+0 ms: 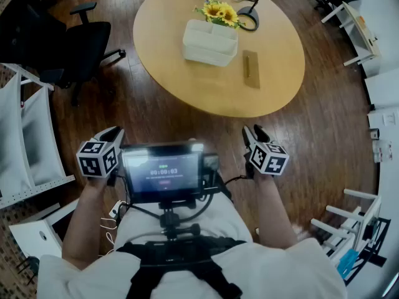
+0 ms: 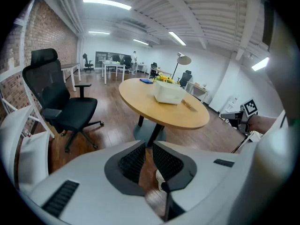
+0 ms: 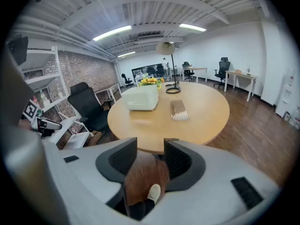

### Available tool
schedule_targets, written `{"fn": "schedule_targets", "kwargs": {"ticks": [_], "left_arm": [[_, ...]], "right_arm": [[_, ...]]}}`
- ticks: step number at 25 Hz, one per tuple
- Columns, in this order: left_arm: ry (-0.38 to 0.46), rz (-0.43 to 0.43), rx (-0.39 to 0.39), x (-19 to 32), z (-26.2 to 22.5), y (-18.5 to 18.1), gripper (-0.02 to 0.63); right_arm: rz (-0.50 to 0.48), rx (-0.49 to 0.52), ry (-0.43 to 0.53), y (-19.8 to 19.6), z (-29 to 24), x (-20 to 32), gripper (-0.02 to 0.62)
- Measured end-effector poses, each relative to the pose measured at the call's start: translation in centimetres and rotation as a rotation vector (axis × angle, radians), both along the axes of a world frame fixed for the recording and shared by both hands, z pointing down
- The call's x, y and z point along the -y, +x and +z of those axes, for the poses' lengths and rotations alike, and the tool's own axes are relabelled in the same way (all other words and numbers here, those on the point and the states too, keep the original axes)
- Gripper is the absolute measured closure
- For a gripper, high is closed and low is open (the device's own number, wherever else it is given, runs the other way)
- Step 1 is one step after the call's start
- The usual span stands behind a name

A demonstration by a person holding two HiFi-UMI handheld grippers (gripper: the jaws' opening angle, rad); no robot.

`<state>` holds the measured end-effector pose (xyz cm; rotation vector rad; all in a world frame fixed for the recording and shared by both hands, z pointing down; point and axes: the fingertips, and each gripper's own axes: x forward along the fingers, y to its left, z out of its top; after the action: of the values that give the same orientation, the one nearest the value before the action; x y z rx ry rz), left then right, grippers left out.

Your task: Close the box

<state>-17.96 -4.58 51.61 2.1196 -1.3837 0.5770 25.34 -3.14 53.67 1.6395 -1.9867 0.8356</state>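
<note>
Much wooden floor [image 1: 156, 114] lies between the person and the round table [image 1: 187, 83], so the step in hand is, by my reckoning, the approach; best to walk up to the near edge and square up to the white box [image 1: 210, 42] before raising either tool. The box stands well in from the near rim, open-topped as far as I can tell, with yellow flowers [image 1: 219, 12] just behind its far side and a flat brown strip [image 1: 250, 68] lying near its right. Where the lid is, or how it hinges, cannot be made out from here, so look for that first; come in from the front to keep clear of the flowers.

Left gripper [image 2: 149, 148]: low beside the chest-mounted screen [image 1: 163, 172]; jaws drawn narrow, only a slit of floor between them, nothing held. Right gripper [image 3: 150, 146]: on the screen's other side; jaws wide apart, floor and a shoe [image 3: 153, 192] showing through the gap, touching nothing.
</note>
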Motion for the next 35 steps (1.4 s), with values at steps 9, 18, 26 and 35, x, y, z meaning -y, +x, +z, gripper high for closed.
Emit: {"fn": "schedule_targets", "kwargs": {"ticks": [9,18,26,35], "left_arm": [[0.001,-0.054,-0.009,9.3,-1.6,6.6,0.554],[-0.025,-0.066,0.008,13.1,-1.6,7.7,0.554],[-0.038,-0.016,-0.005,16.3,-1.9,7.2,0.554],[-0.024,0.112,-0.004,21.4,-2.4,7.7,0.554]], "right_arm": [[-0.037,-0.058,-0.011,7.0,2.7,15.9,0.408],[-0.083,-0.139,-0.133,7.8,9.3,25.1,0.417],[-0.043,-0.219,-0.232,8.3,12.3,26.2,0.478],[0.002,-0.201,-0.186,10.4,8.3,24.8,0.586]]}}
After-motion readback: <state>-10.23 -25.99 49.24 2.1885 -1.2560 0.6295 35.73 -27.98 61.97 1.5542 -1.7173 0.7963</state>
